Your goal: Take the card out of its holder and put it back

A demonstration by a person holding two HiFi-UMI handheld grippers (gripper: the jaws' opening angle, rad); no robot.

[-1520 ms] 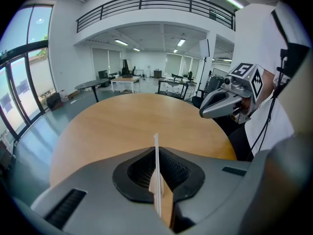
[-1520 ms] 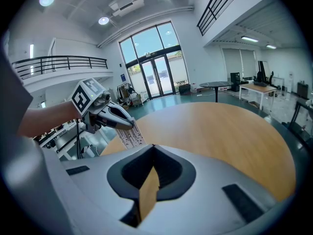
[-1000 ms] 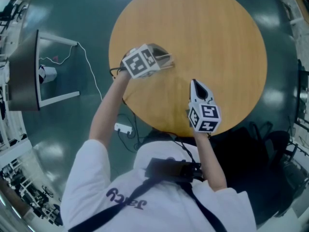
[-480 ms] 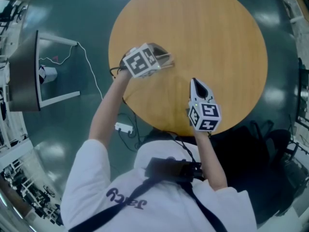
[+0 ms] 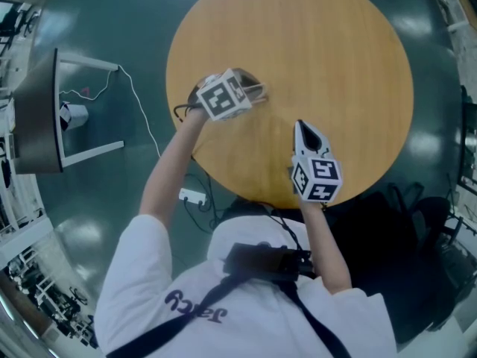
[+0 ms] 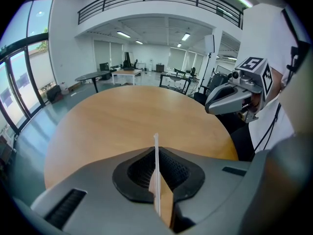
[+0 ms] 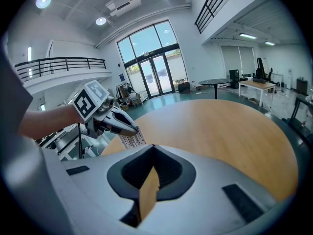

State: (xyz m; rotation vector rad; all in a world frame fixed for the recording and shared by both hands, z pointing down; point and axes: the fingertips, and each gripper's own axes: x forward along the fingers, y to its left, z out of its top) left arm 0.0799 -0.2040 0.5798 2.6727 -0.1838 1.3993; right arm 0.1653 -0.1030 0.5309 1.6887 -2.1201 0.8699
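My left gripper is shut on a thin white card, which I see edge-on between its jaws in the left gripper view. The right gripper view shows that card as a white printed piece that sticks out of the left gripper and hangs just above the round wooden table. My right gripper hovers over the table's near part with its jaws shut and nothing in them. It points towards the table's middle. I see no separate holder.
Beside the table on the left stands a dark monitor on a white frame, with a cable and a white power strip on the green floor. A dark bag or chair sits at the lower right.
The left gripper, with the card in it, has drifted slightly to the right. The right gripper has stayed where it was.
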